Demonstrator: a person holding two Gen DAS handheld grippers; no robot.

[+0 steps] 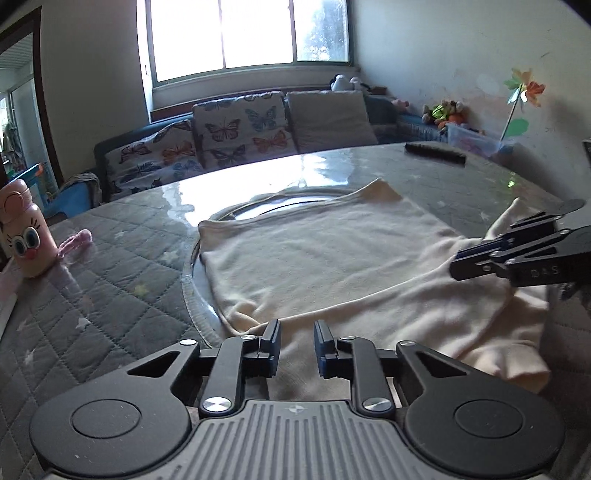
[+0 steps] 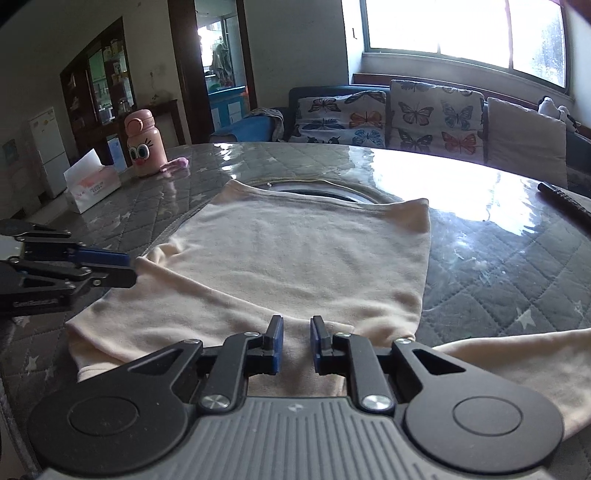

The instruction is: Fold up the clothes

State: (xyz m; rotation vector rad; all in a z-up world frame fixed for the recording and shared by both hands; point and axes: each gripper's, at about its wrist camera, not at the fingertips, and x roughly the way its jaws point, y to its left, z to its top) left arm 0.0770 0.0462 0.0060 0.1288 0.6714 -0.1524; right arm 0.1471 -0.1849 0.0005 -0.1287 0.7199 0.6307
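A cream knit garment (image 2: 295, 251) lies spread flat over the middle of the table (image 2: 498, 258), its far hem straight and its near part bunched into soft folds toward the near edge, with one flap trailing off to the right. The fabric looks soft and slightly fuzzy. It half covers a round glass turntable (image 1: 266, 206) set in the table's centre. The tabletop is grey quilted cloth with pale stars under a glossy clear cover that mirrors the window (image 1: 251, 33).

The left gripper (image 1: 297, 341) hovers at the near edge over the folds, its jaws apart and holding nothing; the right gripper (image 2: 296, 338) does likewise, jaws parted, though whether its tips brush the cloth is hard to say.

Near the left edge stand a pink cartoon-faced bottle (image 2: 143, 144) and a tissue box (image 2: 92, 181). A dark remote-like bar (image 1: 436, 153) lies at the far right edge. Beyond sits a sofa with butterfly cushions (image 1: 240, 127).
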